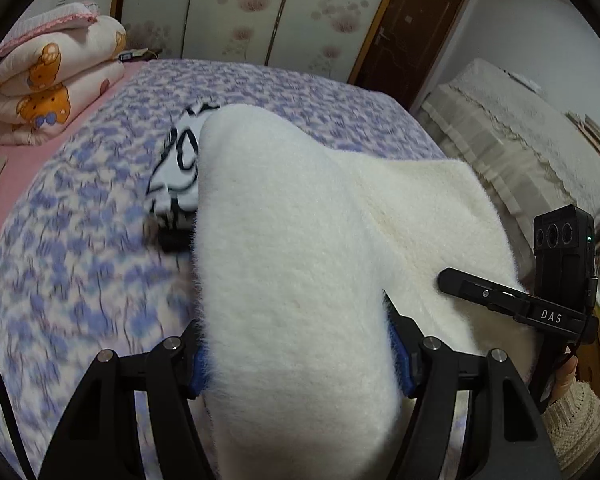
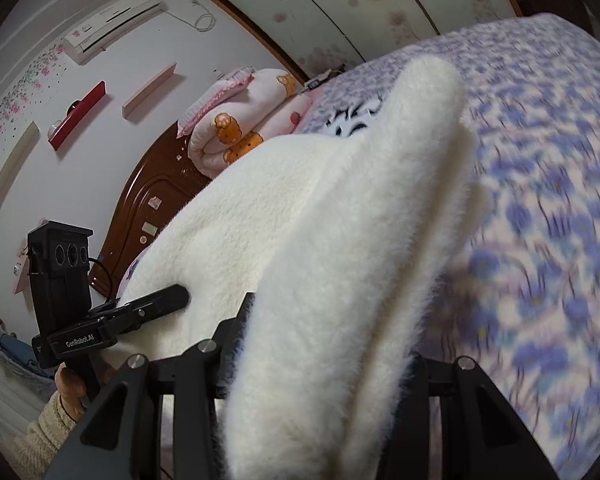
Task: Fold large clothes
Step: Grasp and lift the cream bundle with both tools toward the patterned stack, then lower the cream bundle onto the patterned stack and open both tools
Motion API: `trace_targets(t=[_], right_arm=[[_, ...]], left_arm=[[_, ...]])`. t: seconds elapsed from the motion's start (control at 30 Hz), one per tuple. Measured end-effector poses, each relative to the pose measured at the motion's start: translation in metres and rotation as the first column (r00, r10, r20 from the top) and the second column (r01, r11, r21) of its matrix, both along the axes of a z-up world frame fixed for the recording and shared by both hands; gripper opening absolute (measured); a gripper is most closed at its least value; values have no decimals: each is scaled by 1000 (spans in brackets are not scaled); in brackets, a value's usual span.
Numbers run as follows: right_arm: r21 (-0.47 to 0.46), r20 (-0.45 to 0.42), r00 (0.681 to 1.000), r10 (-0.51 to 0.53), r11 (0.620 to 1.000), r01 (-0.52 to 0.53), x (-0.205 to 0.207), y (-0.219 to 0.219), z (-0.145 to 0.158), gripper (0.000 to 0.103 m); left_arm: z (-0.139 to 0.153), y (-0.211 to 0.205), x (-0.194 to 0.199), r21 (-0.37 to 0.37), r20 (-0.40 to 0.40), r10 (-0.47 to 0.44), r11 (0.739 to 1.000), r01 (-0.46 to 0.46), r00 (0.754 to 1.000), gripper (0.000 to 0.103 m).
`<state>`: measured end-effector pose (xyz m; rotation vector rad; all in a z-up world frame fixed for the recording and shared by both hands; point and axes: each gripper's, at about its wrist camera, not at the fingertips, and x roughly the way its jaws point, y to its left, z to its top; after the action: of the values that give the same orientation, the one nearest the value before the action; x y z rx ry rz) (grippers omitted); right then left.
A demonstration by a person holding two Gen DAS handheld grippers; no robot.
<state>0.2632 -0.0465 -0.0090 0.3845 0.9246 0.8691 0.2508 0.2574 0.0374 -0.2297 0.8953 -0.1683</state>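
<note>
A fluffy white garment [image 1: 300, 240] hangs stretched between my two grippers above the bed. My left gripper [image 1: 300, 344] is shut on one edge of it; the cloth bulges over the fingers and hides the tips. My right gripper [image 2: 324, 344] is shut on the other edge of the same garment [image 2: 340, 220]. The right gripper also shows in the left wrist view [image 1: 500, 296], gripping the cloth at the right. The left gripper shows in the right wrist view [image 2: 148, 308] at the left. The garment's far end drapes down toward the bed.
The bed [image 1: 80, 280] has a purple flowered cover. A black-and-white printed garment [image 1: 180, 168] lies on it beyond the white one. A folded bear-print quilt [image 1: 48, 80] sits at the head. A covered cabinet [image 1: 520, 140] stands right of the bed, by a brown door [image 1: 412, 28].
</note>
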Motion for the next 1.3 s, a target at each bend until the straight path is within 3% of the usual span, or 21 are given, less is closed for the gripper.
trace_targets(t=[0.17, 0.3, 0.43, 0.5, 0.57, 0.63, 0.7, 0.83, 0.97, 1.03, 1.1, 1.13, 1.17, 1.2, 1.23, 1.27, 1.3], right_arm=[[-12, 51, 999, -16, 1000, 17, 103, 53, 3, 42], [11, 67, 997, -44, 999, 44, 186, 86, -14, 42], [-7, 49, 996, -76, 997, 76, 257, 117, -49, 42], [-50, -10, 996, -90, 995, 89, 280, 130, -82, 43], [-119, -46, 994, -104, 988, 97, 289, 138, -115, 49], [-86, -72, 990, -118, 990, 112, 288, 130, -134, 56], [-66, -79, 990, -114, 992, 109, 286, 123, -135, 60], [-195, -27, 994, -102, 976, 95, 270, 122, -107, 62], [-336, 69, 992, -109, 933, 126, 245, 117, -69, 62], [-336, 139, 985, -99, 931, 141, 227, 114, -50, 62], [-341, 217, 970, -108, 923, 179, 212, 114, -36, 62], [-349, 256, 960, -117, 915, 204, 205, 116, -31, 62], [-356, 278, 954, -112, 910, 211, 199, 119, -29, 56], [-367, 280, 955, -99, 908, 201, 195, 124, -31, 47], [-381, 258, 963, -78, 908, 176, 196, 129, -35, 24], [-394, 220, 974, -61, 908, 146, 196, 134, -43, 10], [-411, 185, 981, -62, 902, 134, 197, 138, -52, 10]], left_arm=[[-6, 49, 105, -1, 51, 10, 1000, -10, 999, 67], [-22, 86, 200, 16, 81, 20, 1000, -21, 997, 67], [-66, 122, 277, -7, 68, 58, 998, -57, 996, 68], [-107, 138, 304, -21, -12, 94, 995, -94, 996, 71], [-135, 144, 313, 4, -23, 107, 994, -107, 994, 82], [-147, 148, 311, -39, -16, 109, 993, -110, 994, 88], [-149, 149, 309, -66, -16, 98, 993, -99, 995, 88], [-134, 138, 295, 33, -22, 118, 993, -117, 993, 89], [-103, 129, 266, 102, 40, 131, 986, -135, 991, 89], [-87, 126, 254, 99, 68, 140, 984, -146, 988, 86], [-71, 120, 241, 75, 101, 131, 987, -139, 986, 73], [-65, 117, 236, 68, 108, 117, 990, -125, 987, 56], [-61, 112, 233, 71, 108, 104, 991, -113, 989, 39], [-60, 107, 233, 93, 100, 97, 990, -107, 990, 33], [-61, 100, 232, 123, 87, 83, 988, -94, 993, 27], [-66, 93, 233, 154, 63, 75, 984, -84, 995, 25], [-69, 88, 233, 173, 41, 69, 982, -75, 997, 25]])
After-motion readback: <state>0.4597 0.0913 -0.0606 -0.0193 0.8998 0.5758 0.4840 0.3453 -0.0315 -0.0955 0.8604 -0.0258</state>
